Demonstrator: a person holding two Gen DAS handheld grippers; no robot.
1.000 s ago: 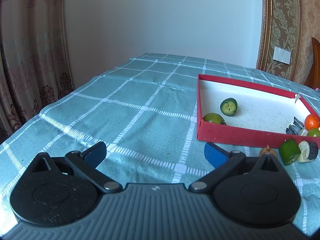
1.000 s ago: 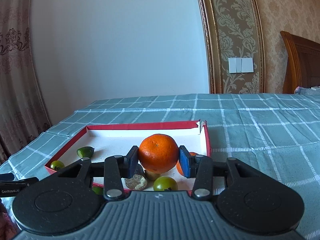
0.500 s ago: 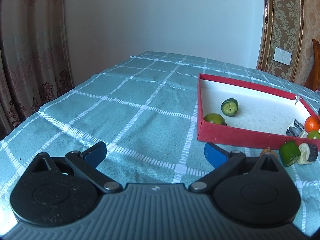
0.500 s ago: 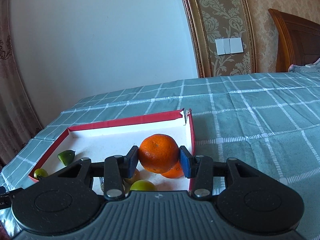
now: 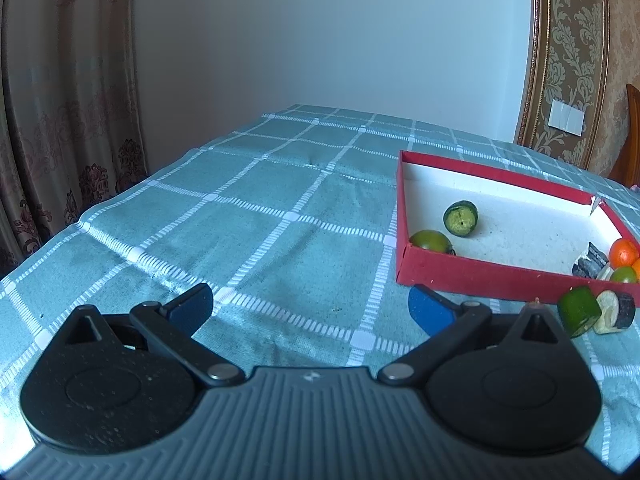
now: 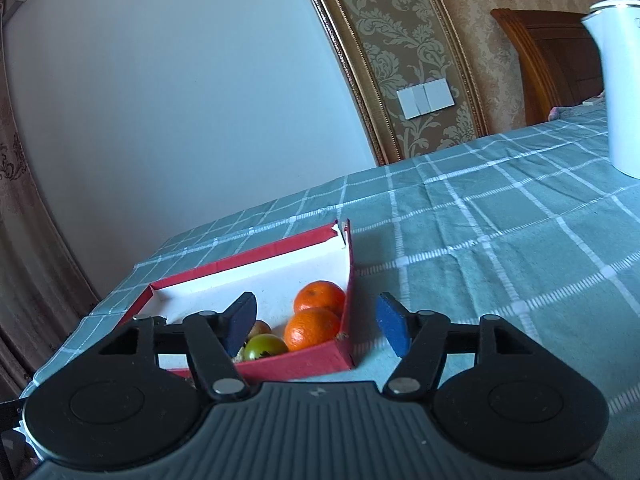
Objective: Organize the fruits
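My right tongs point(image 6: 318, 326) gape empty over the red tray's point(image 6: 296, 362) near corner, where two oranges point(image 6: 312, 328) sit touching. My left tongs point(image 5: 310, 306) are spread wide, empty, left of the tray.

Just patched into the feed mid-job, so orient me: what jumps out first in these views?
The red tray on the checked tablecloth stands out, with two oranges side by side in its near right corner. Outside it, by the front wall, lie a green cut piece and a dark-skinned slice. Both the left gripper and right gripper are open and empty.

Two low views sharing the tray point(image 5: 472, 270) point(image 6: 288, 362)
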